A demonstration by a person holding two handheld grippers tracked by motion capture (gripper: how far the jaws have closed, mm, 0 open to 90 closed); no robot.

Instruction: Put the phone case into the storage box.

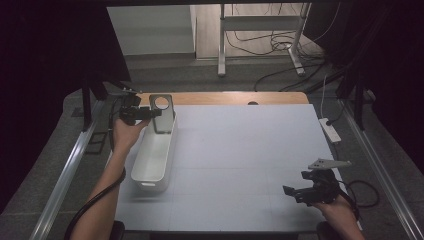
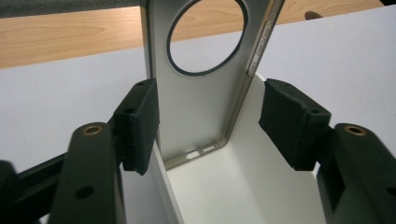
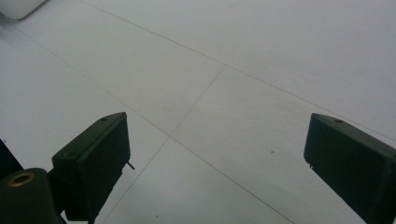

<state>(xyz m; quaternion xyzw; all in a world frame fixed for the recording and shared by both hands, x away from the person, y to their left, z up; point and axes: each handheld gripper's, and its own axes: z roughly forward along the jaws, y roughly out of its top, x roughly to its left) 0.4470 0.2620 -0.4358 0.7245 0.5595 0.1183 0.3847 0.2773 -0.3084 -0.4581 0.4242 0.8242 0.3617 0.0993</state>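
We hold our left gripper (image 1: 150, 113) raised at far left, jaws parted, and our right gripper (image 1: 292, 192) low, jaws wide.

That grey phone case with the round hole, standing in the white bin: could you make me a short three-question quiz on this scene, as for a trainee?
1. True or false: the phone case lies flat on the table.
2. Multiple choice: where does the case stand? A) at the far end of the white bin; B) beside the right gripper; C) on the floor.
3. Short answer: do the left gripper's jaws press on the case?

Key:
1. False; it stands upright, leaning on the bin's end wall.
2. A.
3. No; the jaws stand apart with the case between them, one pad close to its edge, the other with a clear gap.
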